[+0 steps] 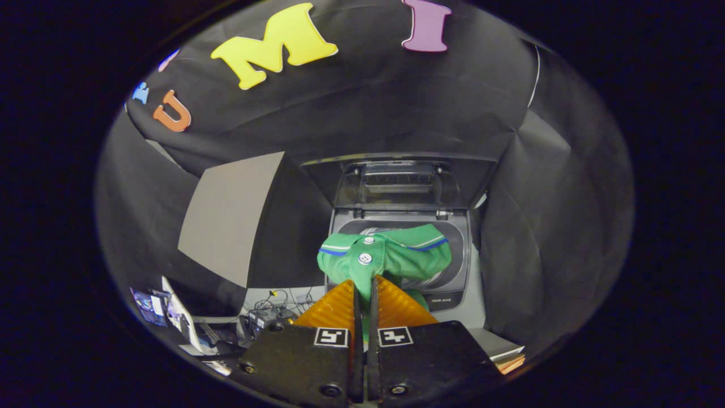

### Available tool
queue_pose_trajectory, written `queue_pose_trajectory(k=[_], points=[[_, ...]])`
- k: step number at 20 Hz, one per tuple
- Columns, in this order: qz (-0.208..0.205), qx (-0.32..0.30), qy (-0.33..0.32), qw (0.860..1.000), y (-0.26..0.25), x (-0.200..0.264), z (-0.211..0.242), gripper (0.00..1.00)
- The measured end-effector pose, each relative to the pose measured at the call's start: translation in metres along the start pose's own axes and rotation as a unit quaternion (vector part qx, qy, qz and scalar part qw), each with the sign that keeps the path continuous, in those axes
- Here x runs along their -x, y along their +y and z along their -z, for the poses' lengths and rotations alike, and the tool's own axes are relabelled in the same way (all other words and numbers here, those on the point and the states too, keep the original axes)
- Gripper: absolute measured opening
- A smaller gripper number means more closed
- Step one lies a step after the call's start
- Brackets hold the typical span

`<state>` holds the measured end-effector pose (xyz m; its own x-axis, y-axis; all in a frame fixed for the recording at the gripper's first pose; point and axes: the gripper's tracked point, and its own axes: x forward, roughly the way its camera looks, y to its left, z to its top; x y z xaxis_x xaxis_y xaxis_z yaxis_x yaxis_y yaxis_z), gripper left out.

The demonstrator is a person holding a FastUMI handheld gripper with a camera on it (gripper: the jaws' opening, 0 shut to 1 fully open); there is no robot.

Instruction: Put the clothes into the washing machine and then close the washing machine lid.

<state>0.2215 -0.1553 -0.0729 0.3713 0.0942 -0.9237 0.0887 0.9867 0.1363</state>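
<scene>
Green knit shirt (391,258), white-buttoned with blue trim, pinched between the two orange fingers (334,306) of the gripper (365,283); fingers nearly together, a thin fold of cloth clamped in the narrow gap. Bulk of the shirt bunched just ahead of the fingertips, hanging over the front rim of the washing machine (453,283), partly above the drum opening. Lid (402,181) raised upright at the back edge of the machine, hinge side away from the gripper.

Step in hand, by judgement: carrying the shirt over the opening for release. Best done by moving further forward and lower until the whole bundle sits above the drum, then parting the fingers wide; released too early, likely to drape over the front rim. Trailing cloth to be checked before swinging the lid down.

Surroundings: black cloth wall (368,113) behind and to both sides; grey panel (229,218) leaning beside the machine; tangled cables (272,309) and small devices on the floor near the panel's lower corner; light grey floor around the machine's base.
</scene>
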Motion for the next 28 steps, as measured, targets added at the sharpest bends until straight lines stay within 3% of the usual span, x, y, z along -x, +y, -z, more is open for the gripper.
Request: queue_pose_trajectory(k=[11,20,28], points=[[0.02,-0.032,0.008,0.999,-0.025,-0.054,-0.016,0.06],[0.033,-0.072,-0.008,0.997,-0.043,-0.151,-0.012,0.06],[0.052,-0.065,-0.026,0.996,-0.059,-0.24,0.004,0.06]])
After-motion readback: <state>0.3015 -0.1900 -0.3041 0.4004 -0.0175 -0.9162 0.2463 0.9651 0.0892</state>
